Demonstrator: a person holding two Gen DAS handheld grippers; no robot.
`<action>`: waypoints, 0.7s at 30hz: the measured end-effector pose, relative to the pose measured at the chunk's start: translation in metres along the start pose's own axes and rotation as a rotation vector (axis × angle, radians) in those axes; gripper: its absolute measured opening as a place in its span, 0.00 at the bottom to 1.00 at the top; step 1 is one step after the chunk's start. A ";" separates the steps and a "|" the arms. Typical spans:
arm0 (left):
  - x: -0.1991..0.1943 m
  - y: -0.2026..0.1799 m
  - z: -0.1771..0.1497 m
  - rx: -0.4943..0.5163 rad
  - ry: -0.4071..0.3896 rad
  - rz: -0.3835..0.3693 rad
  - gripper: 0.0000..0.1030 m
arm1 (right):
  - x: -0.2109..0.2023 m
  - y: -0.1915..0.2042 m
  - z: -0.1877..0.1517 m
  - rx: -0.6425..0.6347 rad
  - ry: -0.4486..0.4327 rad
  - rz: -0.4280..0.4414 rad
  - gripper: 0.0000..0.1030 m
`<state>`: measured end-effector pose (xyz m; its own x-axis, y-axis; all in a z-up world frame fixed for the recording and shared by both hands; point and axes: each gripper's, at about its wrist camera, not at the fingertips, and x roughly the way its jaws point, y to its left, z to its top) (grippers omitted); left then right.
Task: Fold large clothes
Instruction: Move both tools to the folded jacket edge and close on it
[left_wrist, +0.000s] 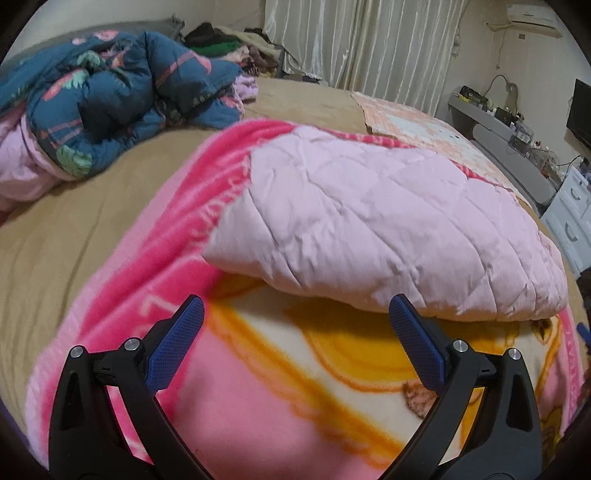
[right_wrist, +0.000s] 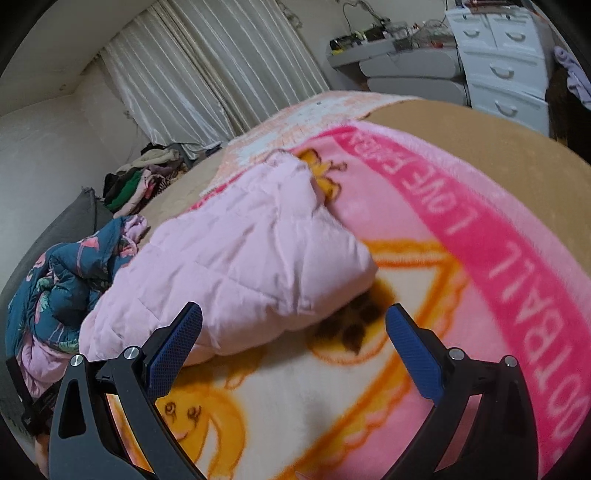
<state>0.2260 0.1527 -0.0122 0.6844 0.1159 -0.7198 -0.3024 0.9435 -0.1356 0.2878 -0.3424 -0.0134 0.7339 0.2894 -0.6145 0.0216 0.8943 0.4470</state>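
A large pink fleece blanket (left_wrist: 266, 398) with orange cartoon prints and a hot-pink lettered border lies spread on the bed; it also shows in the right wrist view (right_wrist: 424, 280). Its light pink quilted underside (left_wrist: 376, 218) is folded back over the printed face, also seen in the right wrist view (right_wrist: 236, 266). My left gripper (left_wrist: 295, 321) is open and empty, just in front of the folded edge. My right gripper (right_wrist: 293, 328) is open and empty, near the folded flap's corner.
The bed has a tan sheet (left_wrist: 74, 236). A crumpled dark blue floral quilt (left_wrist: 122, 96) lies at the far left, with a pile of clothes (right_wrist: 136, 188) behind it. Curtains (left_wrist: 369, 40), a grey shelf (left_wrist: 509, 144) and white drawers (right_wrist: 502, 62) stand beyond the bed.
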 end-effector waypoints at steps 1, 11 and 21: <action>0.005 0.001 -0.001 -0.017 0.018 -0.019 0.91 | 0.004 0.000 -0.003 0.003 0.013 -0.008 0.96; 0.051 0.031 0.001 -0.295 0.113 -0.150 0.91 | 0.050 -0.006 -0.013 0.147 0.091 0.027 0.96; 0.086 0.045 0.017 -0.470 0.134 -0.232 0.91 | 0.094 -0.014 0.007 0.246 0.081 0.056 0.96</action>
<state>0.2826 0.2101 -0.0682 0.6872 -0.1481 -0.7112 -0.4391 0.6953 -0.5690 0.3614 -0.3298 -0.0725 0.6823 0.3714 -0.6296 0.1540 0.7689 0.6205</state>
